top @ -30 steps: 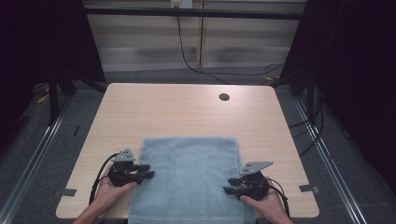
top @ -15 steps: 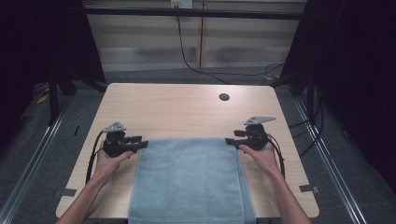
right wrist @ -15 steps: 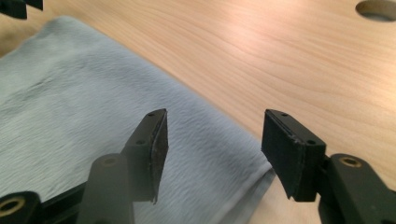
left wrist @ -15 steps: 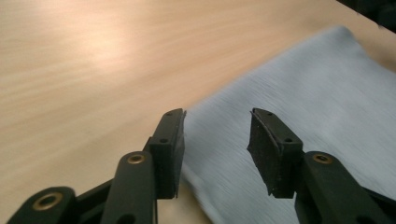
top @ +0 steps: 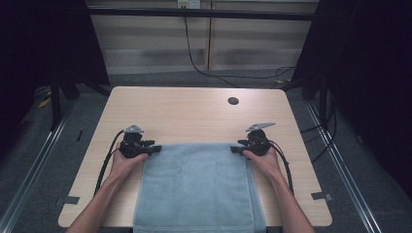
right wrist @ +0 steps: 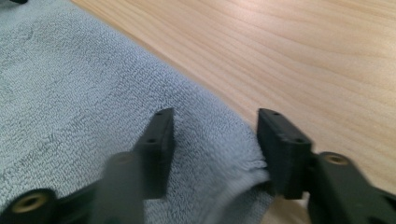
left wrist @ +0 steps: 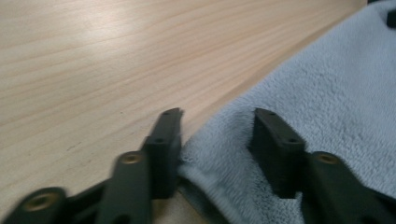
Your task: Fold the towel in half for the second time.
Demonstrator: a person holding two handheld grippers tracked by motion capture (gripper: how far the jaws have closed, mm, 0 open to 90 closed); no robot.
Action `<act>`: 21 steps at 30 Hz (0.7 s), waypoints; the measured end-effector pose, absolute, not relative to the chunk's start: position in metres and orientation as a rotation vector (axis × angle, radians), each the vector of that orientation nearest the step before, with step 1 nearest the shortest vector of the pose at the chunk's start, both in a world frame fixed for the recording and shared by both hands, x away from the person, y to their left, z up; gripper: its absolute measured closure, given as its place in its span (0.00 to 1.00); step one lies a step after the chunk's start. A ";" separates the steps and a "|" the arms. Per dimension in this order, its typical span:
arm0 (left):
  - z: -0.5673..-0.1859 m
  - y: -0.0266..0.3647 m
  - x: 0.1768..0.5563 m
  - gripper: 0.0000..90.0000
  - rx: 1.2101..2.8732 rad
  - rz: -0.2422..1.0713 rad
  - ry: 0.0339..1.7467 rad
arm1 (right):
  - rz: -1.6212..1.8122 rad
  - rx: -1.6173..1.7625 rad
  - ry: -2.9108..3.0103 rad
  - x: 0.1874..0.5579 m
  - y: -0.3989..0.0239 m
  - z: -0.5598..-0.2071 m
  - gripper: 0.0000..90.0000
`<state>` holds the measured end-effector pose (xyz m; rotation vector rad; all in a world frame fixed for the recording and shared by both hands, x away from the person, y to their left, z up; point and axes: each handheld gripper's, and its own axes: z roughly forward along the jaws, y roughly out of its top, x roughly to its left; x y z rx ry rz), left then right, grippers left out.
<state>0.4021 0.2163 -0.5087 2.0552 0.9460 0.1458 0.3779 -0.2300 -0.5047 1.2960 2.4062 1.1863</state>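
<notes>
Both hands had moved from the towel's near edge to its far corners, where the left gripper and right gripper had just been closing, jaws still parted around each corner, apparently preparing to lift and fold.

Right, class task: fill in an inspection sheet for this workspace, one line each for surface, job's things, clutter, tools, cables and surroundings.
Surface: light wooden table, with a round dark hole near its far edge.
Job's things: blue-grey towel lying flat, its near end hanging over the table's near edge.
Clutter: nothing seen.
Tools: left tool and right tool at the towel's far corners; each straddles a corner, jaws having just been closing, pads not yet pressing.
Cables: black cable trails from each tool; another hangs at the back wall.
Surroundings: dark floor, black curtains, tape marks.
</notes>
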 end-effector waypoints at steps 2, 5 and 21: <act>-0.509 0.217 0.402 0.76 2.060 0.128 0.934 | 1.211 1.304 2.397 0.378 -0.231 -0.505 0.69; -0.508 0.218 0.401 0.92 2.052 0.115 0.933 | 1.271 1.303 2.394 0.379 -0.235 -0.504 0.91; -0.435 0.224 0.419 0.93 1.821 0.234 0.896 | 1.425 1.230 2.219 0.392 -0.243 -0.437 0.94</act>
